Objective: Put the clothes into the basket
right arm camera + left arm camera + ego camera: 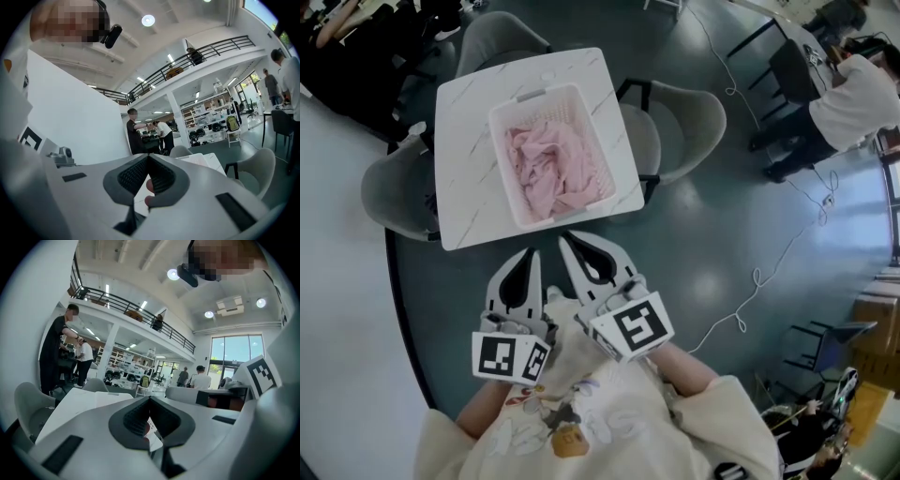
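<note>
Pink clothes (551, 171) lie bunched inside a white basket (506, 120) that stands on a small white marble-patterned table (465, 122). Both grippers are held close to the person's chest, below the table's near edge and apart from the basket. My left gripper (528, 255) is shut with nothing in it, its tips pointing at the table. My right gripper (570, 242) is also shut and empty, just right of the left one. In the left gripper view the closed jaws (150, 399) point level across the room; the right gripper view shows its closed jaws (148, 157) the same way.
Grey chairs (680, 122) surround the table on the left, back and right. A white cable (769, 272) trails over the dark floor at right. People stand or sit at the room's edges (848, 98). A white wall (70, 117) stands to the left.
</note>
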